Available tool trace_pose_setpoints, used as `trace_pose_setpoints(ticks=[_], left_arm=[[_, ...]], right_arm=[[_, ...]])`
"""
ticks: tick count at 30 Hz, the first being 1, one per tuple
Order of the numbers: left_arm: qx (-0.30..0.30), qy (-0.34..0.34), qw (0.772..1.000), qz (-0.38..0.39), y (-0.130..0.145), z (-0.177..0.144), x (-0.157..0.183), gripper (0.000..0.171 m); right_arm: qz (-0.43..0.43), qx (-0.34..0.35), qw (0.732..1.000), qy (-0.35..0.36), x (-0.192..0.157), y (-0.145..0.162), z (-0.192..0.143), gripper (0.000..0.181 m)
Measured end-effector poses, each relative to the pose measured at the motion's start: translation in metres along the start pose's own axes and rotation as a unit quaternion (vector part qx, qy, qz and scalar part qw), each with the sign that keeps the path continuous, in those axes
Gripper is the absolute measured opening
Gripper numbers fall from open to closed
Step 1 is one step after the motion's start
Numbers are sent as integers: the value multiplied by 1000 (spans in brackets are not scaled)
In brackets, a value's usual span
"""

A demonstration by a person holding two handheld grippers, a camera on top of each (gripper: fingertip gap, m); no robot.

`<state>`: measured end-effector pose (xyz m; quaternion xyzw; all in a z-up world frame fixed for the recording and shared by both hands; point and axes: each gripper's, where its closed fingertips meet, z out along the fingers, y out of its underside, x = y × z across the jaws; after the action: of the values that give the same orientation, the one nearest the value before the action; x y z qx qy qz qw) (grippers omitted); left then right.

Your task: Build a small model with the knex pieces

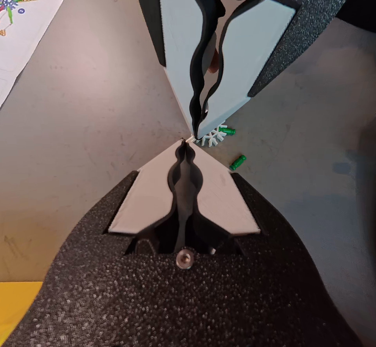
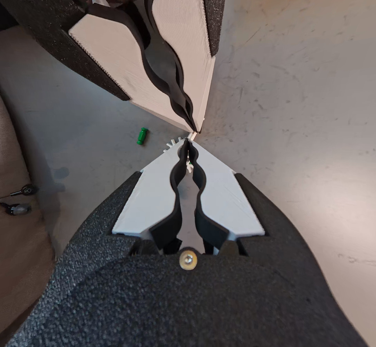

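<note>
Grey, scuffed tabletop (image 1: pixel 81 113) lies under both grippers, which meet tip to tip just above it. Nearest in the left wrist view, the left gripper (image 1: pixel 184 141) has its black-lined jaws pressed together at the tips, pinching one end of a short white rod (image 1: pixel 189 139). Facing it, the right gripper (image 1: pixel 197 133) comes from the far side, its jaws likewise clenched at the tips on the other end of that rod, though a narrow gap remains further back between the pads. A white snowflake-shaped connector (image 1: pixel 212 136) sits on the table partly under the right gripper's fingers, with a green peg (image 1: pixel 227 130) plugged into its far side. A second green peg (image 1: pixel 238 162) lies loose nearby. Farther left, a printed instruction sheet (image 1: pixel 24 15) and a yellow surface (image 1: pixel 16 300) reach the frame edges.
</note>
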<state>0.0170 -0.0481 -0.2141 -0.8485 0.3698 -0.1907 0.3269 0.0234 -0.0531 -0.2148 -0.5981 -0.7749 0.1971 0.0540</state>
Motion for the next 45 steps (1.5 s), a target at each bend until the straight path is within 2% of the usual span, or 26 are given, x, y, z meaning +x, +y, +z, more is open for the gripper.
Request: trace_pose_setpoints(ticks=[8,12,16,18,20,22,25,30,34,40,45], left_arm=[[3,2,1000,-13,0,2,1,0],[5,0,1000,-14,0,2,1,0],[29,5,999,-29,-1,3,1,0],[34,2,999,-15,-2,4,3,0],[33,-7,999,5,-2,4,2,0],[36,-10,999,12,-3,5,1,0],[41,-17,999,20,-5,6,-3,1],[53,-53,997,28,-6,1,-18,5],[61,-69,996,19,-6,-6,-25,5],[36,-74,996,19,4,-1,-26,6],[38,-72,997,13,3,0,-25,6]], right_arm=[[-2,-19,1000,1,0,0,2,0],[11,-6,1000,-1,0,-1,2,0],[39,70,997,-13,6,1,-5,0],[58,163,985,-20,12,-9,-24,10],[70,221,973,-7,23,-5,-40,18],[65,233,970,29,39,9,-44,23],[58,248,967,26,43,21,-45,25],[-28,200,979,-6,26,31,-29,31],[-64,157,986,-7,20,27,-14,53],[-82,128,988,23,20,22,-7,47],[-66,134,989,16,17,21,-9,45]])
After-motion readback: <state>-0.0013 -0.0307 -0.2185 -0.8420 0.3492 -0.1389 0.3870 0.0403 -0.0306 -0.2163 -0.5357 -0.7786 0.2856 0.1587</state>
